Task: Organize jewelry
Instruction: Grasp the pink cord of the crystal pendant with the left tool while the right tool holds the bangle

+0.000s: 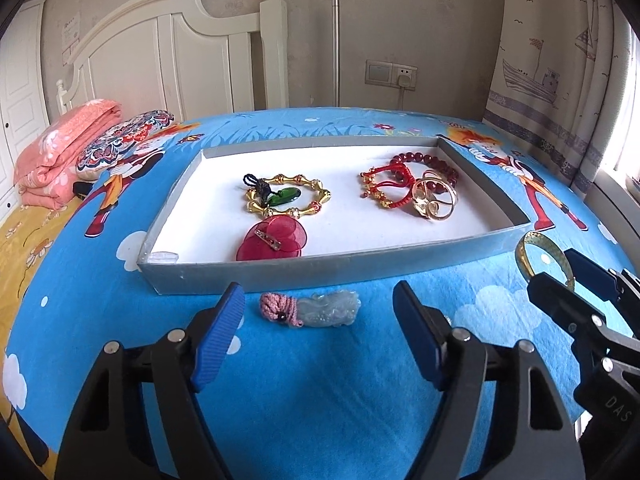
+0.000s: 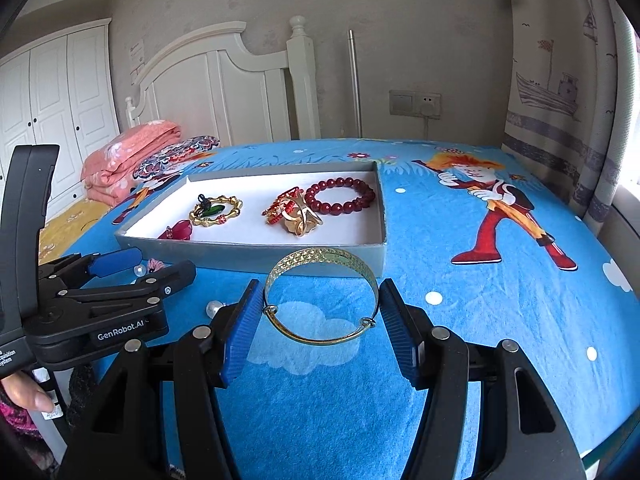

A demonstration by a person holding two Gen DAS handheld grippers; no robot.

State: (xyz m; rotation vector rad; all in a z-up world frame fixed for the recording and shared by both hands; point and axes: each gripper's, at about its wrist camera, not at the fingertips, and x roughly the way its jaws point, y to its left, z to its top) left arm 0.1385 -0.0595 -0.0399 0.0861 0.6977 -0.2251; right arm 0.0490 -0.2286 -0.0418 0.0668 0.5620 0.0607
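A pale jade pendant on a pink cord [image 1: 320, 309] lies on the blue bedsheet, just short of a grey tray [image 1: 280, 272]. My left gripper [image 1: 318, 298] stands open around it, with neither pad touching it. My right gripper [image 2: 320, 292] is shut on a gold bangle [image 2: 320, 258], which it holds tilted above the sheet in front of the tray's near right corner. Inside the tray lie a gold bamboo bracelet with a green pendant [image 1: 288, 196], a red gauze brooch [image 1: 272, 240], a red bead bracelet [image 2: 340, 196], a red cord bracelet [image 1: 384, 184] and a gold brooch [image 1: 434, 200].
Two small pearls [image 2: 213, 308] rest on the sheet near the left gripper [image 2: 166, 262]. A folded pink quilt [image 1: 60, 160] and a patterned pillow [image 1: 120, 144] sit at the far left by the white headboard [image 1: 180, 52]. A curtain [image 1: 560, 60] hangs at the right.
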